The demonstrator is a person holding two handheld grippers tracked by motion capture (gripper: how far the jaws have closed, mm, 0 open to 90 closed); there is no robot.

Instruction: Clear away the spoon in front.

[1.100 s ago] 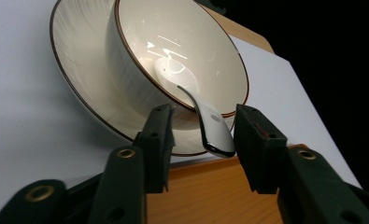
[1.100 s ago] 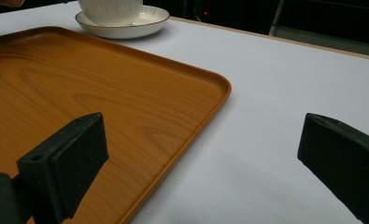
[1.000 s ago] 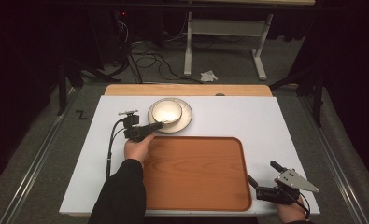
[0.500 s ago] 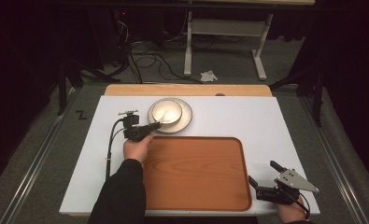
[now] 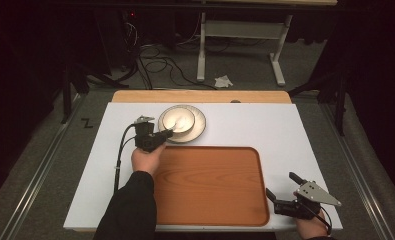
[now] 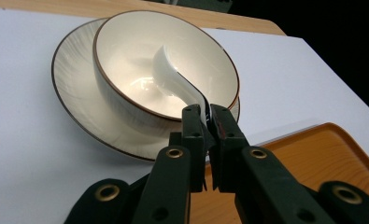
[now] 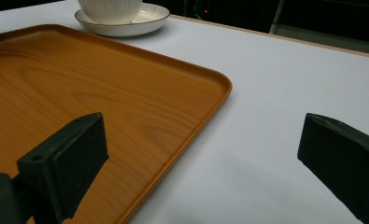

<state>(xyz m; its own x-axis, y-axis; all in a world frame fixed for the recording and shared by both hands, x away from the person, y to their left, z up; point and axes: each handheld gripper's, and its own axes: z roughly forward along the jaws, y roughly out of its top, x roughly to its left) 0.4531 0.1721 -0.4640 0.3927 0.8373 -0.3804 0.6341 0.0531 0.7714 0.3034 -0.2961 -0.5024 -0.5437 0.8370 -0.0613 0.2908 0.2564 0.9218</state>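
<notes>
- The left tongs (image 6: pixel 204 122) are pinching the handle of a white spoon (image 6: pixel 175 79); their jaws have just been closing, with the handle between them.
- The spoon's scoop lies inside a cream bowl (image 6: pixel 131 56), and its handle rises over the bowl's near rim to the jaw tips.
- The bowl has a thin dark rim and stands on a matching saucer (image 6: pixel 72 84).
- In the high view the saucer (image 5: pixel 199 129) sits on the white table (image 5: pixel 265 125), toward its far side and left of the middle, just beyond the far left corner of the tray (image 5: pixel 210 185).
- The left tongs (image 5: pixel 166 133) come at the bowl (image 5: pixel 177 120) from the left, pointing right, held by the left hand (image 5: pixel 146 159); a dark sleeve runs down to the bottom edge and a black cable loops off to the left.
- The tray is wooden, orange-brown, with rounded corners and a low raised rim; it lies at the near middle of the table with nothing on it.
- The right tongs (image 5: pixel 281 186) rest at the near right corner of the table, just right of the tray, with the jaws spread wide and nothing between them.
- In the right gripper view one jaw hangs over the tray (image 7: pixel 79 93) and the other over bare table (image 7: pixel 285 88); the saucer (image 7: pixel 140 21) shows at the far top, well apart from these tongs (image 7: pixel 198 149).
- A strip of pale wood (image 5: pixel 200 96) edges the table's far side.
</notes>
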